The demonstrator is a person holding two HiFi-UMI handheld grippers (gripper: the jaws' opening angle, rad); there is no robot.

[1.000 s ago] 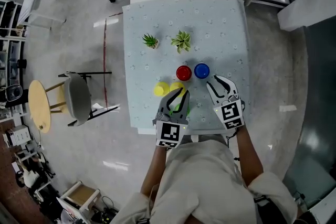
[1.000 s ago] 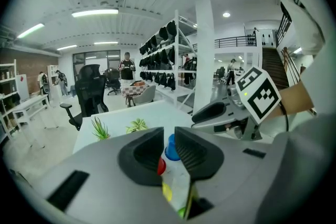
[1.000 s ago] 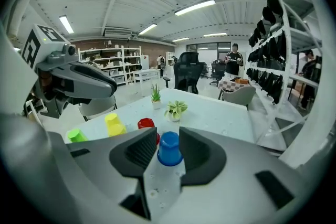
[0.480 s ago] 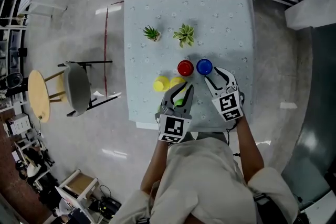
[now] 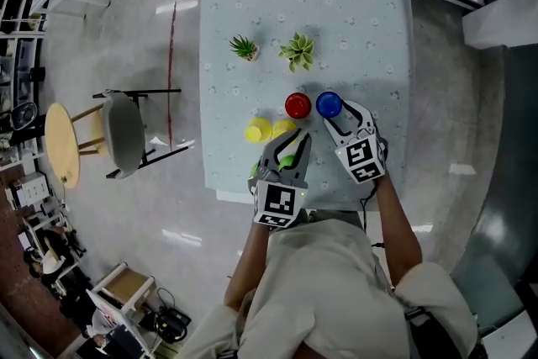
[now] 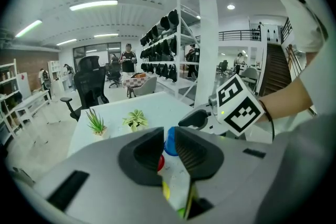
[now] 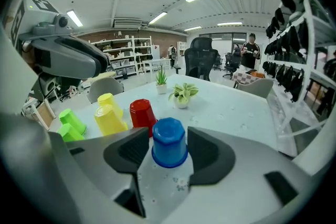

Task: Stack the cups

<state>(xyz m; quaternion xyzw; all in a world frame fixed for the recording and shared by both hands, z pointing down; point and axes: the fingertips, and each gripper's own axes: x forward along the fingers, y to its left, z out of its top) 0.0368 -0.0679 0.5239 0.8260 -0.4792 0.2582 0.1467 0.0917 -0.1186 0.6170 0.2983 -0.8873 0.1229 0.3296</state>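
Our right gripper [image 5: 340,113] has just been opening its jaws. They now stand released on either side of the blue cup [image 7: 169,141], which sits mouth-down on the desk [image 7: 231,107] between them, with neither pad pressing on it. The red cup [image 7: 143,115] stands just left of the blue cup, also inverted. The yellow cups [image 7: 109,118] sit further left, and the green cups [image 7: 71,126] beyond those. Our left gripper [image 6: 169,136] hangs left of the blue cup, over the green cups, its jaws clenched on nothing.
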